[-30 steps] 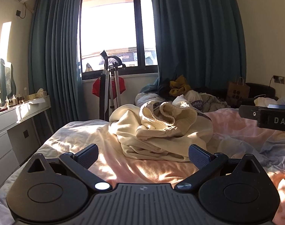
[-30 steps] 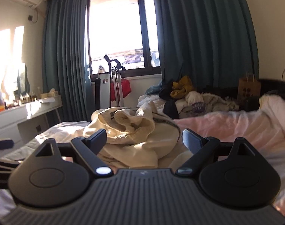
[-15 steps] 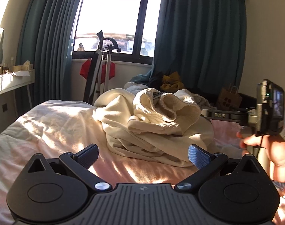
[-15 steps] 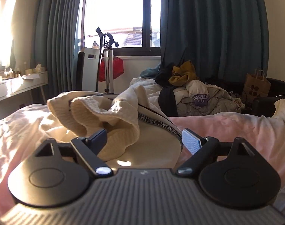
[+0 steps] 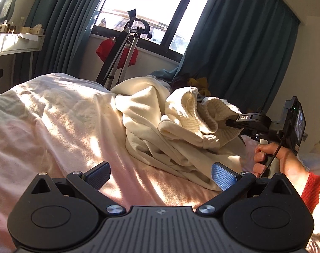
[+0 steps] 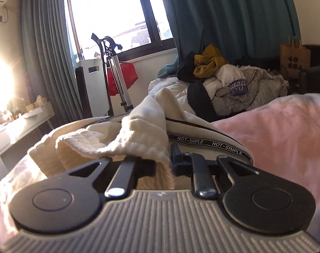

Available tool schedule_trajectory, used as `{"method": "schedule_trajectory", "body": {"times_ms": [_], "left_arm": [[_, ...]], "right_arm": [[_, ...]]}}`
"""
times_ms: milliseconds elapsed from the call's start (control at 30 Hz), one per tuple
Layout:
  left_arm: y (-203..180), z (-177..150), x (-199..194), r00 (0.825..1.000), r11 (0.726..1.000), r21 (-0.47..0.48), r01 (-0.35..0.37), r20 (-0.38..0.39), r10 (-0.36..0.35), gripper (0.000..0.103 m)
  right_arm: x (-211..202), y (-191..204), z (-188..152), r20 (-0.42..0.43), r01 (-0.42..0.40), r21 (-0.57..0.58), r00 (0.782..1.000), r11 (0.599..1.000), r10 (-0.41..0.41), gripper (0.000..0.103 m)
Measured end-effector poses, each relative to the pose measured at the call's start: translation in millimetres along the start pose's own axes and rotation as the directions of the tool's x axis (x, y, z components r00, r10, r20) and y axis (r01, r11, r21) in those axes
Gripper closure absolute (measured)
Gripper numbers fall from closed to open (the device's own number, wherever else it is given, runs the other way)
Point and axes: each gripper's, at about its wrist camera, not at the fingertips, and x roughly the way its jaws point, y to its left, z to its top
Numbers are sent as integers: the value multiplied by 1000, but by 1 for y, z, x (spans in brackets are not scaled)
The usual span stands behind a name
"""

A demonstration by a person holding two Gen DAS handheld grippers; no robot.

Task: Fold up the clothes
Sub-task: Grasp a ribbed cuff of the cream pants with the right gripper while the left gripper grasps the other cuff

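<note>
A crumpled cream sweatshirt [image 5: 176,130] lies in a heap on the bed [image 5: 54,126], on a pale pink cover streaked with sunlight. Its ribbed hem stands up in folds at the top of the pile, and a black tape printed "NOT-SIMPLE" [image 6: 210,142] runs along the inside of the garment. The right gripper [image 6: 163,164] has just been closing and now clamps a fold of that ribbed hem between its pads; the left wrist view shows it [image 5: 229,124] from the side, biting the knit edge, with the person's right hand [image 5: 273,160] on the handle and a red cuff at the wrist. The left gripper [image 5: 161,174] hangs low over the bedcover just in front of the heap, jaws spread wide with nothing between them, its blue pads near the sweatshirt's lower edge but apart from it. Beyond the bed, more clothes [image 6: 233,84] are piled below teal curtains [image 6: 223,21], and a brown paper bag [image 6: 295,60] stands to their right
</note>
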Motion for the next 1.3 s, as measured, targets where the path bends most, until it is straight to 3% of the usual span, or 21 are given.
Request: {"method": "schedule_trajectory", "body": {"times_ms": [133,333,467,567,667,733,800,867,967,1100,1167,1233,1300], "left_arm": [[-5,8,-19,999,1000,-2,13,46,-13,0],[-13,15,-47,994,998,-10,68,91,-67,0],[-22,16,-65,989,992,-17,121,90,-119,0],[-30,11,-79,985,988,-20,155,79,-153,0],[-37,2,-89,985,986,-21,165,53,-164,0],[-42,-5,-93,986,986,-14,166,32,-166,1],[-49,-13,-94,986,986,22,166,-1,-166,3],[-61,-22,-91,989,984,102,144,-28,-142,12],[-78,-34,-85,993,969,217,116,-53,-107,15],[-88,-48,-77,986,953,258,160,-90,-141,19],[-93,-52,-68,983,948,268,172,-113,-146,40],[-97,-55,-52,982,953,266,146,-154,-107,48],[-98,-58,-38,981,955,267,128,-177,-82,50]], "right_arm": [[-38,11,11,-7,-17,-15,1000,1000,17,91],[-142,10,12,42,-99,32,994,995,98,91],[-208,3,-4,33,-114,99,993,989,111,91],[-248,-12,-30,-28,-107,205,993,973,115,92],[-263,-14,-59,-147,-51,212,986,976,84,92],[-263,-13,-79,-242,2,173,969,985,40,92],[-261,-14,-92,-286,33,167,958,985,17,92],[-261,-17,-103,-311,54,187,950,981,7,92],[-267,-18,-101,-285,52,199,959,979,8,92],[-280,-27,-89,-223,25,225,974,974,26,91],[-282,-31,-87,-221,20,236,975,972,34,91],[-281,-33,-87,-226,13,241,973,970,44,91],[-278,-34,-88,-235,5,243,970,970,54,91]]}}
